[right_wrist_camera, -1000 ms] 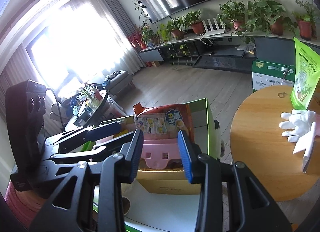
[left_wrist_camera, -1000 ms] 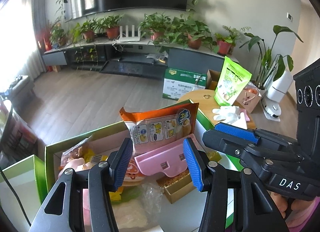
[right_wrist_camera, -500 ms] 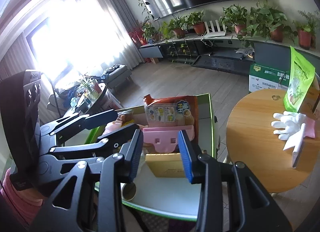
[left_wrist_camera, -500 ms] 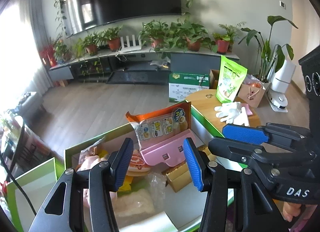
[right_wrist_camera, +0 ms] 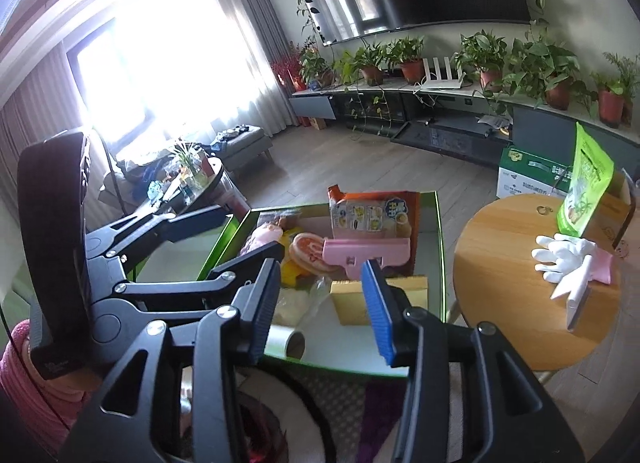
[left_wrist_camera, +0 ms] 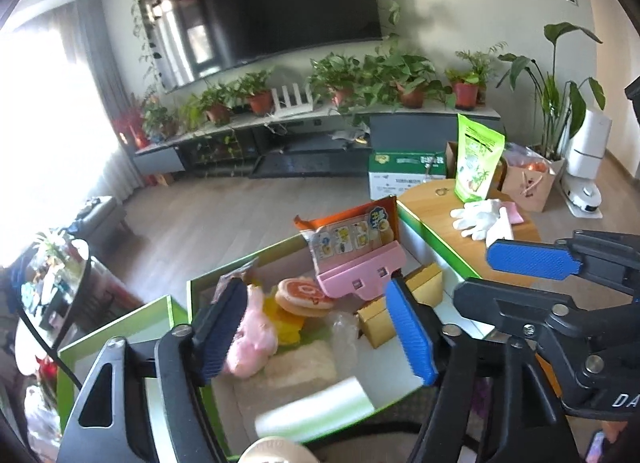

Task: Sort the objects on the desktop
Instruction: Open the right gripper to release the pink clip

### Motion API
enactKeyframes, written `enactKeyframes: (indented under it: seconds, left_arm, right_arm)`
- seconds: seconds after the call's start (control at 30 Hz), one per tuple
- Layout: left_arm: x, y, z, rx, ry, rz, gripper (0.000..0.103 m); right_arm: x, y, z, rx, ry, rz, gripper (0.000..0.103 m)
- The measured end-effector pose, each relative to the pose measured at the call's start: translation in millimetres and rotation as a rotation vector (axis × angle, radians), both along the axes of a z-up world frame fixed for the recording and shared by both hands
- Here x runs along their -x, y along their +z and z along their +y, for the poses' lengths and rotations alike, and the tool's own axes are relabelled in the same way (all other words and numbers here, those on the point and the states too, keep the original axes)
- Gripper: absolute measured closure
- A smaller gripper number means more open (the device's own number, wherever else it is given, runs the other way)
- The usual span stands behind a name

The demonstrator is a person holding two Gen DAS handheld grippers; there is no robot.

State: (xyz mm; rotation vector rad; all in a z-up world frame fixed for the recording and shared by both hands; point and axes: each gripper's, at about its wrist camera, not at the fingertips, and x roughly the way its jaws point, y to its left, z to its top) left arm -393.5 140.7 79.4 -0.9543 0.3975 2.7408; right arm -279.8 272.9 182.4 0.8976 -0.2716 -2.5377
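Observation:
A green-edged open box (left_wrist_camera: 436, 237) (right_wrist_camera: 440, 247) holds an orange snack bag (left_wrist_camera: 352, 235) (right_wrist_camera: 372, 211) with a pink clip (left_wrist_camera: 360, 275) (right_wrist_camera: 366, 249) on its lower edge. Beside them lie a gold carton (left_wrist_camera: 400, 303) (right_wrist_camera: 348, 299), a pink plush (left_wrist_camera: 252, 339) and a white roll (left_wrist_camera: 316, 411) (right_wrist_camera: 284, 343). My left gripper (left_wrist_camera: 316, 303) hovers above the box, its jaws opening with nothing between the pads. Close on its right, my right gripper (right_wrist_camera: 320, 283) is also above the box, jaws opening, well short of the clip and holding nothing.
A round wooden table (left_wrist_camera: 432, 203) (right_wrist_camera: 500, 263) right of the box carries a green pouch (left_wrist_camera: 476, 159) (right_wrist_camera: 584, 191) and white gloves (left_wrist_camera: 478, 217) (right_wrist_camera: 564, 255). A green carton (left_wrist_camera: 404, 175) stands on the floor behind. A cluttered side table (left_wrist_camera: 52, 283) is at left.
Both grippers have drawn back and upward from the pink clip, so the box now sits lower and farther off. Both pairs of jaws stand wider, the left much more.

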Motion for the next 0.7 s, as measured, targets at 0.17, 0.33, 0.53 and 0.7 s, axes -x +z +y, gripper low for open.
enactKeyframes:
  seconds: [0.17, 0.33, 0.53, 0.7]
  left_arm:
    - [-21.4, 1.2, -5.5, -0.001, 0.01, 0.007, 0.022]
    - [-38.7, 5.3, -8.1, 0.004, 0.005, 0.002, 0.02]
    - [-62.1, 16.4, -11.7, 0.026, 0.001, 0.026, 0.02]
    - [-77.5, 21.0, -20.1, 0.009, 0.007, 0.012, 0.02]
  right_arm:
    - [-21.7, 5.0, -5.9, -0.026, 0.002, -0.019, 0.052]
    - [-43.0, 9.7, -12.1, -0.061, -0.007, -0.035, 0.049]
    - [-66.4, 19.9, -18.6, -0.083, -0.019, -0.031, 0.049]
    - [-84.6, 26.3, -27.3, -0.093, -0.031, -0.033, 0.048]
